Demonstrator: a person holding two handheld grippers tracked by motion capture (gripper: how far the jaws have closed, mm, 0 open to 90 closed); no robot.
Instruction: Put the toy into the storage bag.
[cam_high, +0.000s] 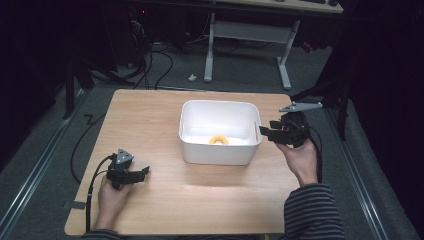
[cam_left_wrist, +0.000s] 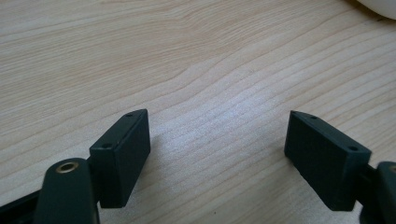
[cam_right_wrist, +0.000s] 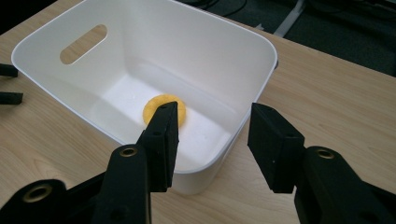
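Right now my right gripper (cam_high: 264, 131) hangs just off the right end of the white bin (cam_high: 220, 152), jaws parted partway with nothing between them; in the right gripper view the right gripper (cam_right_wrist: 212, 128) looks down over the bin's near corner, one jaw over the inside and the other over the table outside the wall. A yellow ring (cam_right_wrist: 163, 111) lies flat on the bin floor, partly behind that one jaw, and not touched by it as far as I can tell. From the high view the yellow ring (cam_high: 218, 140) sits near the front wall of the bin, about mid-width. The bin (cam_right_wrist: 224, 51) has a slot handle cut in its far end wall. My left gripper (cam_high: 142, 171) rests low on the wooden table (cam_high: 150, 120) at front left, well apart from the bin, held by my left hand (cam_high: 111, 197). In the left gripper view the left gripper (cam_left_wrist: 217, 140) has jaws wide apart, bare wood grain between them, nothing held. My right hand (cam_high: 300, 160) grips the right gripper from below, striped sleeve at the table edge.
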